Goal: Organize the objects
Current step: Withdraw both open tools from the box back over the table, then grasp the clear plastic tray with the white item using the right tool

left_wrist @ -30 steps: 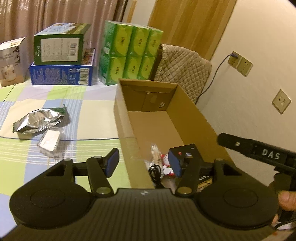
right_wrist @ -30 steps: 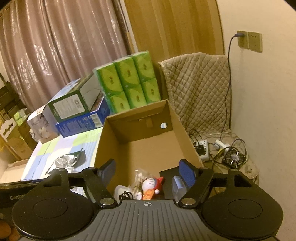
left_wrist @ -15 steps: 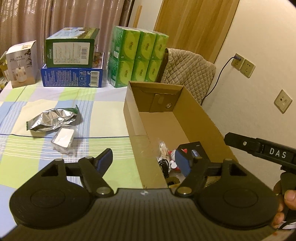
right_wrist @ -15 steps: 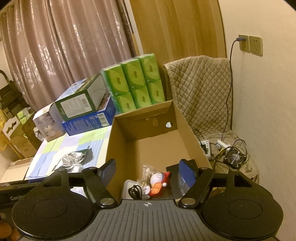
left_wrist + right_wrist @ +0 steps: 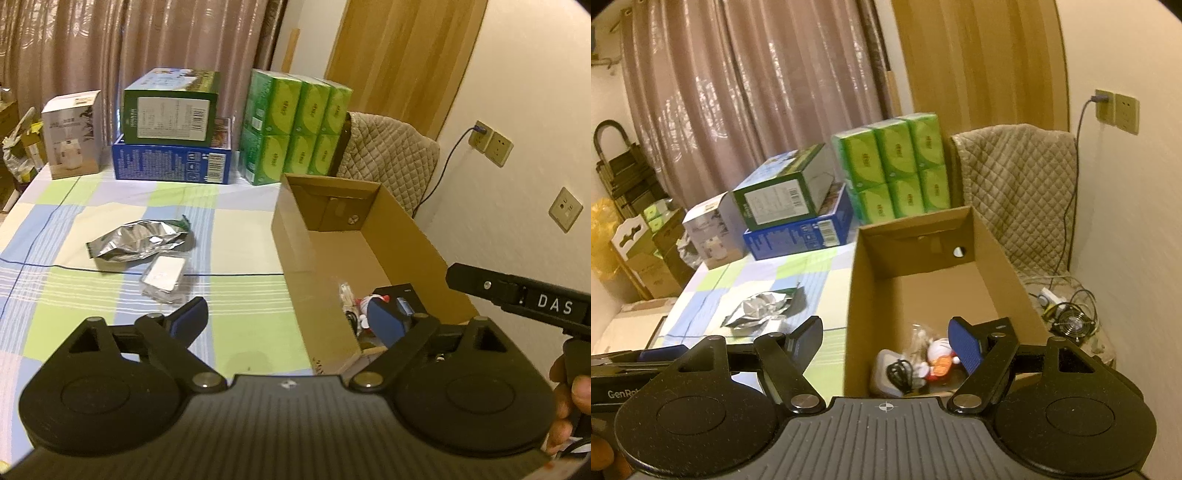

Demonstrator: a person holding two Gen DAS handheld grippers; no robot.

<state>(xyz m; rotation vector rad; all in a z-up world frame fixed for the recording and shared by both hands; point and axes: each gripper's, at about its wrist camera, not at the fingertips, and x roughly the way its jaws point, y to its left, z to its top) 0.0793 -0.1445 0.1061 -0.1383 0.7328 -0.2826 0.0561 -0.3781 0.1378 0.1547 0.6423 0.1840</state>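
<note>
While the left gripper (image 5: pixel 286 319) hangs over the near corner of the box (image 5: pixel 413 236), its jaws have just been opening and stand wide with nothing between them. Spread and empty too, the right gripper (image 5: pixel 886 343) hangs above the box, where a toy (image 5: pixel 938 356) and cable (image 5: pixel 899 371) lie. A foil bag (image 5: pixel 136 240) and packet (image 5: pixel 166 275) rest on the tablecloth (image 5: pixel 240 291).

The cardboard box (image 5: pixel 388 236) stands open-topped at the right edge of the surface (image 5: pixel 92 325), its far half bare, while small items (image 5: pixel 916 365) crowd the near end and its left wall (image 5: pixel 295 258) blocks passage at surface level. On the cloth, a foil bag (image 5: pixel 136 240) and a small clear packet (image 5: pixel 164 275) lie touching, with open cloth all around them. Stacked cartons (image 5: pixel 173 147) and green tissue packs (image 5: pixel 295 129) close off the far edge.
</note>
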